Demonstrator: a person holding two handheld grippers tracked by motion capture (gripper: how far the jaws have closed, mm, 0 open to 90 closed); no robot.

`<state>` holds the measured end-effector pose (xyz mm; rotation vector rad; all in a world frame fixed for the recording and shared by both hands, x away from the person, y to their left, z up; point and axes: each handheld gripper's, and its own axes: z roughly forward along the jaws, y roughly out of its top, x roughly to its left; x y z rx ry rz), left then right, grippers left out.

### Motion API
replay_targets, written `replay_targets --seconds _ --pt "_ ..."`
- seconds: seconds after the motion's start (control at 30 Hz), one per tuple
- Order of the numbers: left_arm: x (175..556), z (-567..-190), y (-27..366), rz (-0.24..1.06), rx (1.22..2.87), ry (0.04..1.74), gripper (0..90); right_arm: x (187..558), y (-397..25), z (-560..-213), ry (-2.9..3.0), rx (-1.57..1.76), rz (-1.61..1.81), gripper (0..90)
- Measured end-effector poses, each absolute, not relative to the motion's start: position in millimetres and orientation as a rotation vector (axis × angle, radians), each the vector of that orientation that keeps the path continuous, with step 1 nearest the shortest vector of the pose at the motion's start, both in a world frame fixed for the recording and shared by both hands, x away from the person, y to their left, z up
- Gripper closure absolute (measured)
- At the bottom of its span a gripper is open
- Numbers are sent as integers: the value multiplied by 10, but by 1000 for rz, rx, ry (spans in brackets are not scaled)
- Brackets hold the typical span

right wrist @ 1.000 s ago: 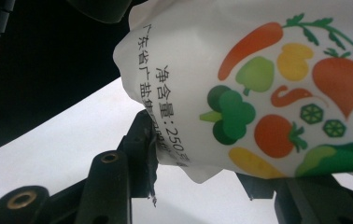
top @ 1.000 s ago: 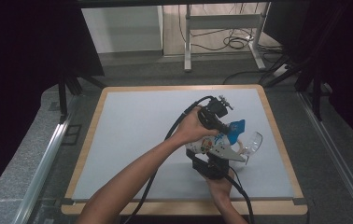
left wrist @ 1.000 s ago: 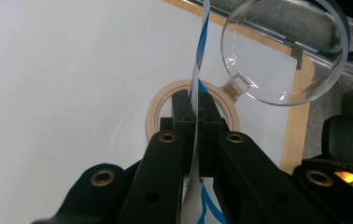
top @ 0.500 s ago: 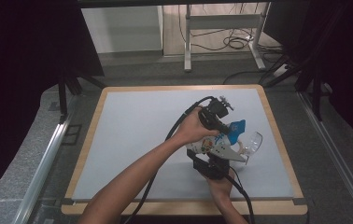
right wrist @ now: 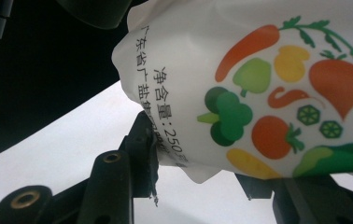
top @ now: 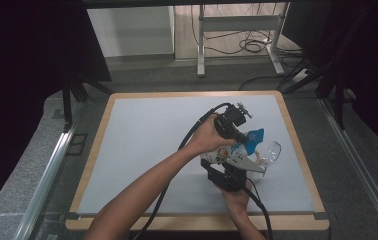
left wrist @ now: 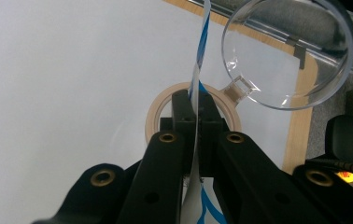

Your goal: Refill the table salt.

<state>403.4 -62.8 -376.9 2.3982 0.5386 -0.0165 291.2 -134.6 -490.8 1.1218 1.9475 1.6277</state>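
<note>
Left tongs (left wrist: pixel 196 109) stay clenched on the bag's thin blue-and-white edge; right tongs (right wrist: pixel 198 154) grip the bag (right wrist: pixel 258 84) from below, jaws either side. Barely any shift in the last second, so both holds are steady. The white bag with printed vegetables hangs over the tabletop (top: pixel 142 135), above the clear measuring cup (left wrist: pixel 289 51).

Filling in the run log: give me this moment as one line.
left claw: shut on bag edge | right claw: shut on bag | clear cup: beside bag | tape ring: on table
</note>
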Motion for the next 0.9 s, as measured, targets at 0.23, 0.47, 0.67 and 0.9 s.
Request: replay_targets --seconds 0.23,0.47,0.67,0.9 --pt "4047 -3772 -631 -15 2402 539 900 2921 -1338 -4908 1947 1124 1625 558" --pt "4055 -3762 -630 -11 2409 542 900 2937 -1319 -4898 1940 1124 1623 558" --pt "4058 -3757 -625 -11 2411 541 900 2945 -1294 -4887 1928 1132 1634 558" --pt "4065 -3760 -631 -9 2412 543 900 2957 -1282 -4884 1917 1143 1638 558"
